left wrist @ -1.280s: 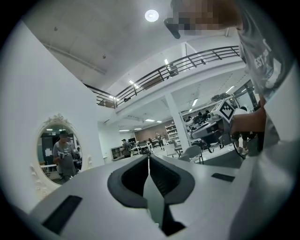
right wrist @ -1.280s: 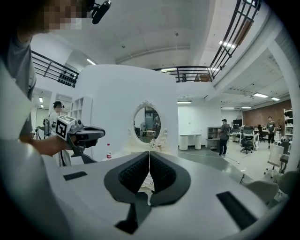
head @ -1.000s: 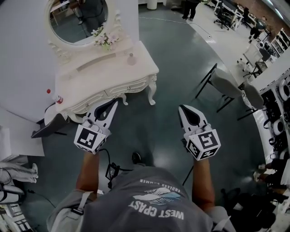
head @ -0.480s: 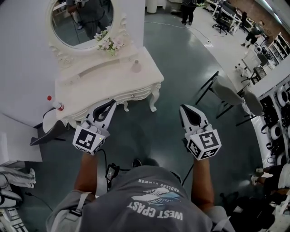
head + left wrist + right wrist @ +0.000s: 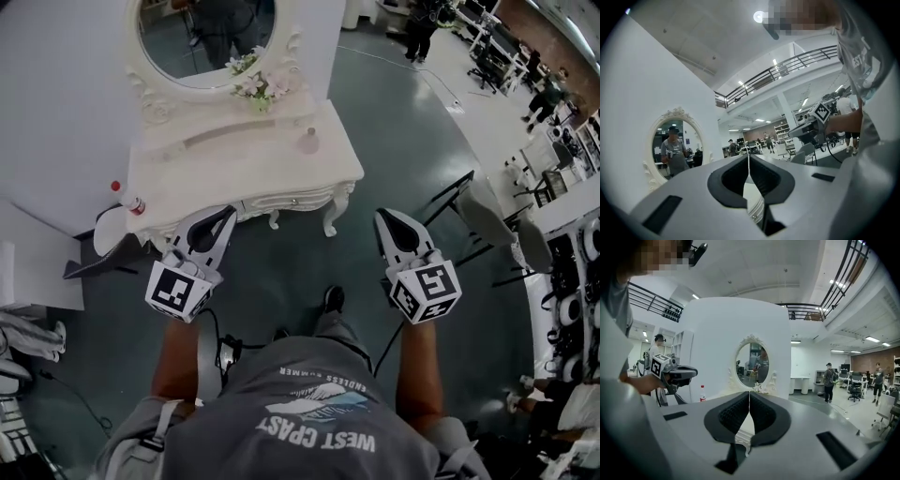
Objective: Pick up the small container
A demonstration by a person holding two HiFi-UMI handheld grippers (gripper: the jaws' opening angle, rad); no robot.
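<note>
The small container [image 5: 308, 142], a pale round bottle, stands on the white vanity table [image 5: 225, 169] toward its right end, below the flowers [image 5: 255, 84]. My left gripper [image 5: 228, 213] hovers shut and empty just in front of the table's front edge, well short of the container. My right gripper [image 5: 382, 217] is also shut and empty, over the floor to the right of the table. In the left gripper view the left gripper's [image 5: 748, 157] tips meet. In the right gripper view the right gripper [image 5: 749, 393] points at the table.
An oval mirror [image 5: 206, 37] backs the table. A red-capped bottle [image 5: 131, 202] stands at its left end. A dark stool-like object [image 5: 98, 262] sits left of the table, and black chairs [image 5: 487, 211] stand to the right. People stand far back [image 5: 828, 380].
The vanity table has shifted right and nearer in the head view as the person steps toward it. Both grippers stay shut and level.
</note>
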